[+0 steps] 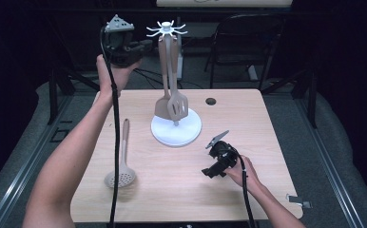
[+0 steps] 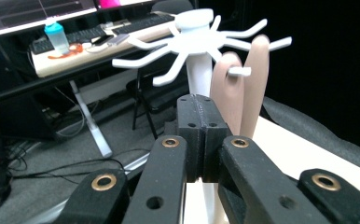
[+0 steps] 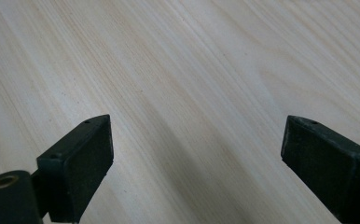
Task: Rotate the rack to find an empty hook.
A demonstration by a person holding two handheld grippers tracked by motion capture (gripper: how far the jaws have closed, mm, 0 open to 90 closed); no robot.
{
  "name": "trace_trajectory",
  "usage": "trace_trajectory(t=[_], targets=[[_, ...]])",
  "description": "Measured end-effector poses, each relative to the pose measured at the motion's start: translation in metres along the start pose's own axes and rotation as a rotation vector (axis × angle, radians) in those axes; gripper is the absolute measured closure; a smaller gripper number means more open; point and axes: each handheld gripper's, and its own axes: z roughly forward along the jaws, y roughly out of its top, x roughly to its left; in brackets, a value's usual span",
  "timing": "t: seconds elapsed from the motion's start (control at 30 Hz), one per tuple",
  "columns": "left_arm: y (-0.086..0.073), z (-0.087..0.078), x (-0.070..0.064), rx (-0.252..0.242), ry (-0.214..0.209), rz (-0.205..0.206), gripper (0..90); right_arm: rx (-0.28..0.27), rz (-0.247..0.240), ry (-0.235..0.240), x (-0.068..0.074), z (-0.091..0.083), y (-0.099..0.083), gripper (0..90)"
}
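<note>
Pressing my left gripper's (image 2: 197,135) fingers together on nothing, I hold it high beside the rack (image 1: 166,29), arm stretched forward. My right gripper (image 3: 197,158) hovers low over the table (image 1: 248,123), fingers wide, wrist bent.

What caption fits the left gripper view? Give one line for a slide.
Shut left claw raised beside the white utensil rack, where two tan handles hang from its hooks.

No text, label, brand, number or sign can be read in any of the views. The monitor (image 2: 38,14) behind the desk in the left gripper view shows only thin lines, too blurred and small to read.
</note>
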Motion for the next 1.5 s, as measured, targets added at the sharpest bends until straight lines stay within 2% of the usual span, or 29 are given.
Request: trace_trajectory(t=[0.07,0.13,0.27,0.67,0.83,0.9,0.93,1.0,1.2,1.23,1.3,1.4,1.5], targets=[[0.003,0.001,0.0,-0.001,0.004,0.002,90.0,-0.008,0.007,0.001,0.001,0.001,0.0,8.9],[0.005,0.003,0.0,0.002,0.012,0.005,90.0,0.015,-0.011,0.001,0.0,0.0,0.0,8.9],[0.009,0.008,0.004,0.009,0.038,0.009,90.0,0.012,-0.011,-0.001,-0.001,-0.001,0.0,9.0],[0.012,0.02,0.013,0.025,0.083,-0.016,90.0,0.009,-0.006,-0.003,0.0,0.0,0.0,9.2],[0.011,0.017,0.011,0.039,0.075,-0.003,90.0,0.026,-0.02,-0.004,-0.001,0.0,0.0,9.4],[0.01,0.013,0.009,0.032,0.07,-0.001,90.0,0.02,-0.015,-0.003,-0.001,0.0,0.0,9.5],[0.01,0.011,0.008,0.03,0.066,0.004,90.0,-0.001,0.005,-0.001,0.0,0.002,-0.001,9.6],[0.008,0.006,0.005,0.025,0.057,0.014,90.0,0.022,-0.015,-0.003,-0.001,0.0,0.0,9.6],[0.002,-0.004,-0.007,0.03,0.026,0.033,90.0,0.003,-0.002,-0.003,0.001,0.001,0.0,9.9],[0.002,-0.006,-0.01,0.034,0.014,0.045,90.0,0.025,-0.019,-0.008,0.0,0.0,0.001,9.9],[0.004,-0.008,-0.014,0.033,0.003,0.064,90.0,0.017,-0.013,-0.008,0.001,0.001,0.0,9.9],[0.01,-0.008,-0.019,0.022,0.002,0.081,90.0,0.025,-0.018,-0.007,0.001,0.001,0.001,10.0],[0.013,-0.003,-0.02,0.032,0.015,0.09,90.0,0.03,-0.024,-0.005,0.001,0.001,0.001,10.2]])
